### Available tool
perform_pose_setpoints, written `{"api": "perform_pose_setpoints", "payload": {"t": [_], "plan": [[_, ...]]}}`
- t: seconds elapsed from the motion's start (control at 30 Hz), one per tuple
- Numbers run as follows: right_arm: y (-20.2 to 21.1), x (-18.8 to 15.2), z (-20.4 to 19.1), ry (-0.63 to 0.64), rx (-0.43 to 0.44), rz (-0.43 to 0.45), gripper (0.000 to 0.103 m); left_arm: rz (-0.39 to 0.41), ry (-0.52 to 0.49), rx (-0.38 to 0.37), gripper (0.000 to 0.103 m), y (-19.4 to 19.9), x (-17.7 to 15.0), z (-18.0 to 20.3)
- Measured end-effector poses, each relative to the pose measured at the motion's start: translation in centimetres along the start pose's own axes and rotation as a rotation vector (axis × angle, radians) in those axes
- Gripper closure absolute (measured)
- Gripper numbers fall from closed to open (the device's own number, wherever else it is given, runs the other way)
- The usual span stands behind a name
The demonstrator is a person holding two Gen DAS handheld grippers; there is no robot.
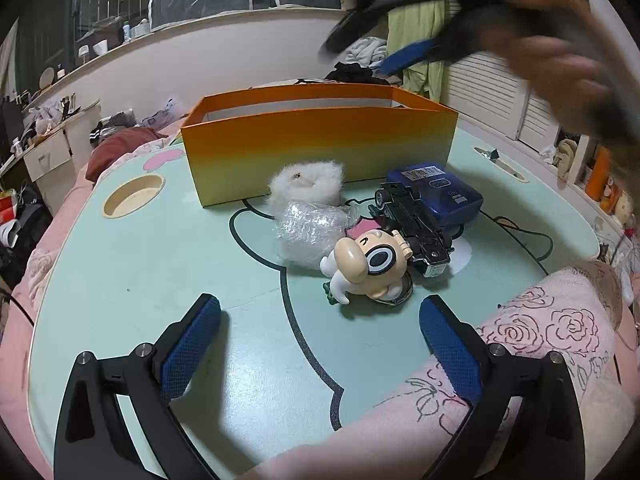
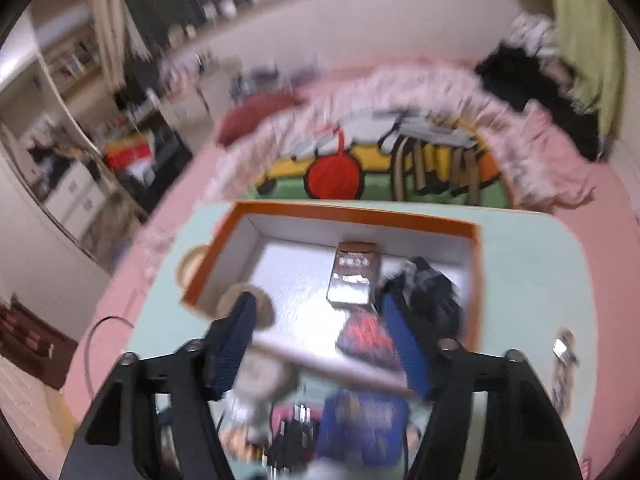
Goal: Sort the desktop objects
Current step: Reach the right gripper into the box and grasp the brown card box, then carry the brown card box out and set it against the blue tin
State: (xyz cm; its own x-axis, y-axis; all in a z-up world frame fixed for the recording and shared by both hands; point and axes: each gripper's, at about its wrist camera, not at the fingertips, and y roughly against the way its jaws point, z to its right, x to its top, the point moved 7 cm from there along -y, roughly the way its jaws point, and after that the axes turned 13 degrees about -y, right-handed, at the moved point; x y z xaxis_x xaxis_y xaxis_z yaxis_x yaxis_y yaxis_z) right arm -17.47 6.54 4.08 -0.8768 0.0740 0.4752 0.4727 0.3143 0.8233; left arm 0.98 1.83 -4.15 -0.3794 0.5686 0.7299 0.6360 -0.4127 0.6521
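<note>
Two tongs in view. Left tongs (image 1: 320, 344) wide open, empty, low centre over table (image 1: 160, 264). Right tongs (image 2: 320, 344) part-open, nothing between pads, blurred above orange box (image 1: 320, 152). Cartoon figure (image 1: 368, 264), toy car (image 1: 416, 224), blue case (image 1: 444, 192), fluffy ball (image 1: 308, 184) cluster mid-frame before box.

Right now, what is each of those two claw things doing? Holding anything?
Left gripper: open wide, empty, above the table.
Right gripper: partly open, nothing between its fingers, over the orange box; picture blurred.
</note>
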Motion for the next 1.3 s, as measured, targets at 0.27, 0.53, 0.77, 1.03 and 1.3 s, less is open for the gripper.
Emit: {"api": "perform_pose_setpoints", "payload": {"t": [0.27, 0.53, 0.77, 1.03, 1.3], "plan": [[-8.3, -1.5, 1.4, 0.079, -0.233, -0.029, 0.063, 0.008, 0.000, -0.006, 0.003, 0.0, 0.0, 0.0], [0.6, -4.7, 1.2, 0.049, -0.035, 0.262, 0.063, 0.009, 0.001, -0.006, 0.003, 0.1, 0.0, 0.0], [3.2, -12.5, 2.9, 0.087, 0.101, 0.107, 0.063, 0.009, 0.001, -0.006, 0.003, 0.2, 0.0, 0.0], [-0.8, -13.4, 3.8, 0.133, 0.007, 0.048, 0.060, 0.009, 0.001, -0.006, 0.003, 0.2, 0.0, -0.1], [3.9, -16.2, 6.4, 0.144, 0.006, 0.241, 0.017, 0.008, 0.001, -0.005, 0.003, 0.2, 0.0, -0.1]]}}
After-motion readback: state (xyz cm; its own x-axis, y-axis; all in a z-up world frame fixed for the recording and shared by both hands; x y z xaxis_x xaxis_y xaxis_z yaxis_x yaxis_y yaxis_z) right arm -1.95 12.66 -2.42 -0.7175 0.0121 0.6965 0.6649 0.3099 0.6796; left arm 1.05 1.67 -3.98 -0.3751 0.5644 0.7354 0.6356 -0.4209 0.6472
